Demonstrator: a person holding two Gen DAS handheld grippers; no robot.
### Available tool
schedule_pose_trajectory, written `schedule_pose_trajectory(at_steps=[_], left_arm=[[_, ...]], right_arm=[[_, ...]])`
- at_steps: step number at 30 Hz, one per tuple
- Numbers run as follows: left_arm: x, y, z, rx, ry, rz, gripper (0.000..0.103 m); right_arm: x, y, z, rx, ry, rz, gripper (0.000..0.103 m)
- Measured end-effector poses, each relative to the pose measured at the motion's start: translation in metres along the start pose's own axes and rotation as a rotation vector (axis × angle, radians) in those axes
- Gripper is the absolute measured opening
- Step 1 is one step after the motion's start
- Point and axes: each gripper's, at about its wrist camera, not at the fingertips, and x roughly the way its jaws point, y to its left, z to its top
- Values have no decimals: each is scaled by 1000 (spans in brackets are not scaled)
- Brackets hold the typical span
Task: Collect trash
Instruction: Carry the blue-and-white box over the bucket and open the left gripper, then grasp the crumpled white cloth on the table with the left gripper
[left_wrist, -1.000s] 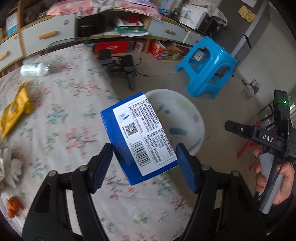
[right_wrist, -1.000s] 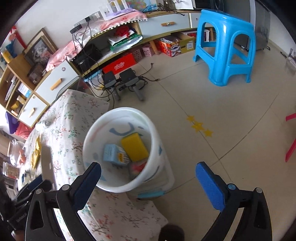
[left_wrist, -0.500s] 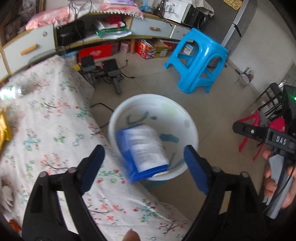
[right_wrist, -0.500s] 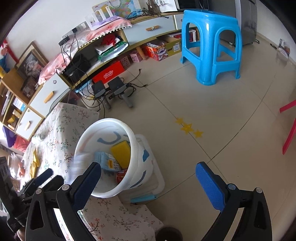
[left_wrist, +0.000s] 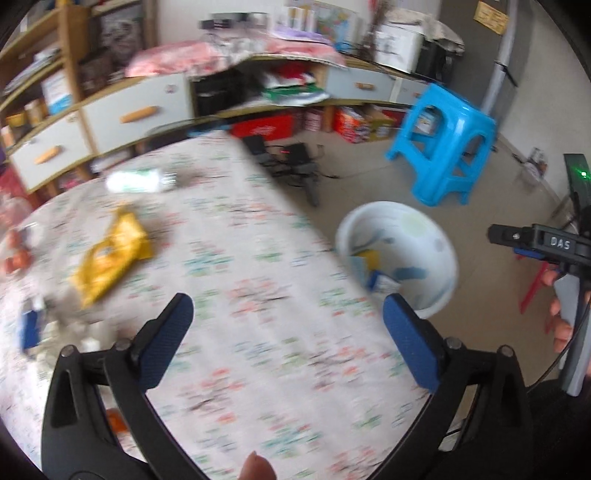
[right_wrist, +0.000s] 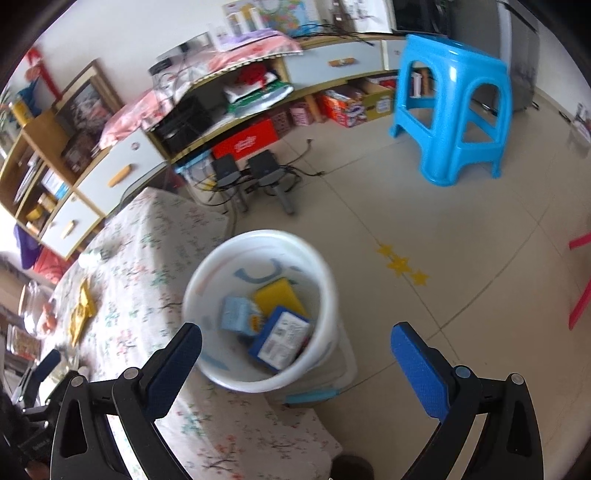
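The white trash bin (right_wrist: 325, 280) stands on the floor by the table's edge; it also shows in the left wrist view (left_wrist: 439, 243). Inside lie the blue box (right_wrist: 282, 338), a light blue carton (right_wrist: 236, 314) and a yellow item (right_wrist: 280, 297). My left gripper (left_wrist: 288, 332) is open and empty above the floral tablecloth (left_wrist: 236, 258). A yellow wrapper (left_wrist: 110, 254) and a plastic bottle (left_wrist: 138, 180) lie on the table. My right gripper (right_wrist: 295, 365) is open and empty above the bin.
A blue plastic stool (right_wrist: 452, 107) stands on the tiled floor. Two small speakers with cables (right_wrist: 258, 173) sit by the shelf unit (right_wrist: 221, 110). Crumpled white litter and a small blue item (left_wrist: 31, 326) lie at the table's left.
The left gripper let go of the blue box, which fell into the bin. The left gripper then swung back left over the table. The right gripper stayed open above the bin.
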Motion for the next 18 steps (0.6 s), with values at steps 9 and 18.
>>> schedule_pose_trajectory(at_steps=[9,18], left_arm=[[-28,103,-31,-179,4,187,102],[-32,191,-60,-438,117,210,102]], right_arm=[[8,78,-9,-112,18,54,103],[27,148,-20,-196,58,93,103]])
